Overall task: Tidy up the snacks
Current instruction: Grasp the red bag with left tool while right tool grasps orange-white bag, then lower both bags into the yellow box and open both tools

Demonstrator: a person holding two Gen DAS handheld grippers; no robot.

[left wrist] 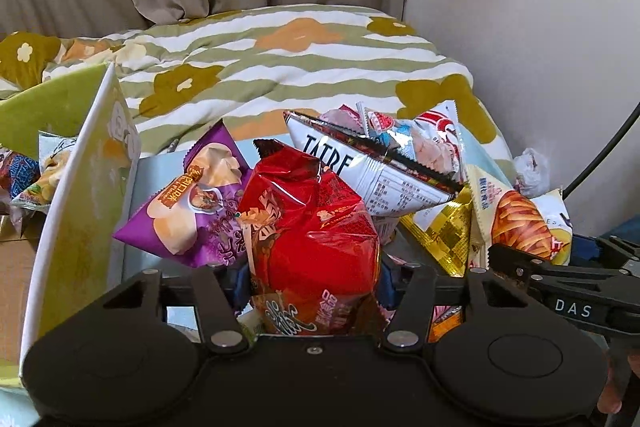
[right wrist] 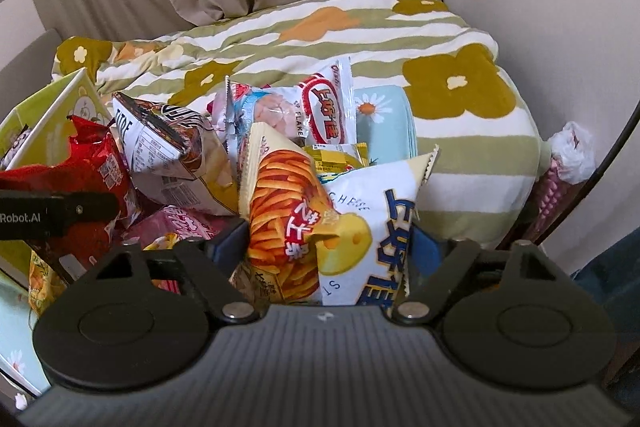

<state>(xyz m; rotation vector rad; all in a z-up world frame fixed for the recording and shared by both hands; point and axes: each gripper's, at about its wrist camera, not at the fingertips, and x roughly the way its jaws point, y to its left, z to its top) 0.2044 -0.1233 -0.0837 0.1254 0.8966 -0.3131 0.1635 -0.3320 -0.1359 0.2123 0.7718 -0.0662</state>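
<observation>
At far left we see the pale green box [left wrist: 76, 187], its white-edged wall standing upright beside the heap of snacks on the bed. Just right of it lies the purple packet [left wrist: 188, 211], touching the red packet [left wrist: 316, 227], which rises between the jaws of the left gripper [left wrist: 314, 283]. The blue pads sit against both its sides, so we read the jaws as pinching the lower body of the red packet. We judge the step in hand to be lifting this packet clear of the heap; we hold the pinch gently, since a puffed foil bag can slip or crush, and we raise it straight so the white TATRE packet [left wrist: 360, 175] leaning on it slides off rather than tumbles.

Further right, the right gripper [right wrist: 326, 247] straddles two packets at once: the orange fries packet [right wrist: 284, 211] and the cheese packet [right wrist: 372, 227]. Its jaws are spread wide; whether the pads already press on them we cannot tell. We advise centring on one packet only before closing. Behind, the striped flowered quilt [right wrist: 460, 155] covers the far bed.
</observation>
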